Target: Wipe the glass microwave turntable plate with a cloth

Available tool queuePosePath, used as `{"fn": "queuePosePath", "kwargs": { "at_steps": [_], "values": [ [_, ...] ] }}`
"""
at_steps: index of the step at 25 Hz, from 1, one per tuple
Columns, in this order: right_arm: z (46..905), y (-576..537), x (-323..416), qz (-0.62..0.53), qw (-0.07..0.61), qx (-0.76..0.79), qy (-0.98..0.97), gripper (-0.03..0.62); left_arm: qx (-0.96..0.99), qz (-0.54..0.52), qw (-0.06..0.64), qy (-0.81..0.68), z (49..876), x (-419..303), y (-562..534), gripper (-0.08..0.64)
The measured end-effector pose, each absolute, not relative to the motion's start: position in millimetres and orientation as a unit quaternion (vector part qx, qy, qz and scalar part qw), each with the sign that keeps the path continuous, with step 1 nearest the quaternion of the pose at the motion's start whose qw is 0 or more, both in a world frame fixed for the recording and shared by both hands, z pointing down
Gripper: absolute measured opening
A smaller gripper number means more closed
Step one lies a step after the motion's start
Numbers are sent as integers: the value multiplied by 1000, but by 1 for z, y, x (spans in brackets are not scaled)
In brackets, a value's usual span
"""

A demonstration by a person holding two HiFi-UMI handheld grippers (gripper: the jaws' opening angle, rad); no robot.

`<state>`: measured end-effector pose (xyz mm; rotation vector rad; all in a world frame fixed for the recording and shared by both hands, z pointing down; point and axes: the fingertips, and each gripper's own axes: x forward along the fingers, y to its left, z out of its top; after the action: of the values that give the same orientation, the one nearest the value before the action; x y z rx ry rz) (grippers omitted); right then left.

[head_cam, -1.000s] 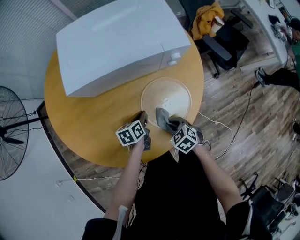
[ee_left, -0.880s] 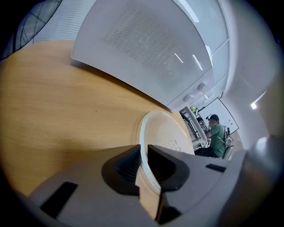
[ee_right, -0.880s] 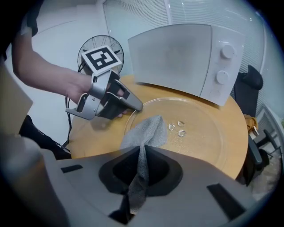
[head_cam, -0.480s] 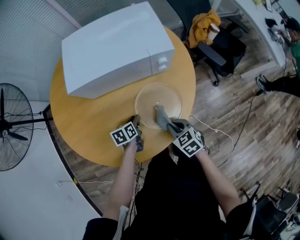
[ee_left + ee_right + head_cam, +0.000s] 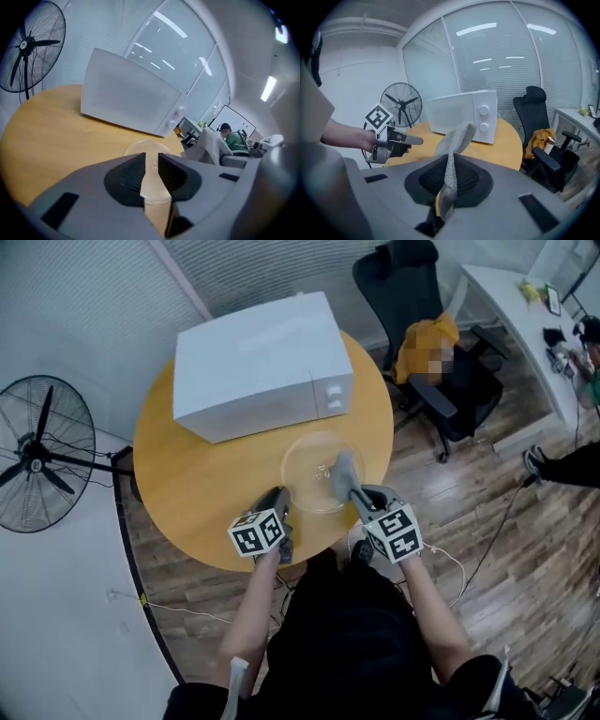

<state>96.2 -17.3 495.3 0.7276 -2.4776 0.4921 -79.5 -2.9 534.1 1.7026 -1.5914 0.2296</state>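
The round clear glass plate (image 5: 314, 460) lies on the wooden table (image 5: 197, 493) in front of the white microwave (image 5: 262, 362). My left gripper (image 5: 281, 495) reaches the plate's near left rim; in the left gripper view its jaws (image 5: 151, 161) stand almost together with the plate's rim (image 5: 145, 149) between them. My right gripper (image 5: 354, 493) is shut on a grey cloth (image 5: 343, 472), which sticks up over the plate's right side. In the right gripper view the cloth (image 5: 457, 136) rises from the jaws and the left gripper (image 5: 401, 140) shows at the left.
A standing fan (image 5: 42, 451) is on the floor to the left of the table. A black office chair (image 5: 422, 324) with an orange garment stands behind the table at the right. The table's edge is close below both grippers. A cable lies on the wooden floor.
The right gripper has carried the cloth further over the plate. The left gripper has stayed at the plate's near rim. The head view has tilted up and shows more of the room.
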Motion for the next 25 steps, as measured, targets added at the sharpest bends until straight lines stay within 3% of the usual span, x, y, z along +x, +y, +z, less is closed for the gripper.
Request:
{"fn": "queuePosePath", "kwargs": {
  "at_steps": [15,25],
  "values": [
    [348,-29,131,129,90,271,-950,28,745,16,169,-645,357,-20,17,5],
    [315,-15,145,77,58,272,-958,21,751,4,118,-649,315,-8,33,-3]
  ]
}}
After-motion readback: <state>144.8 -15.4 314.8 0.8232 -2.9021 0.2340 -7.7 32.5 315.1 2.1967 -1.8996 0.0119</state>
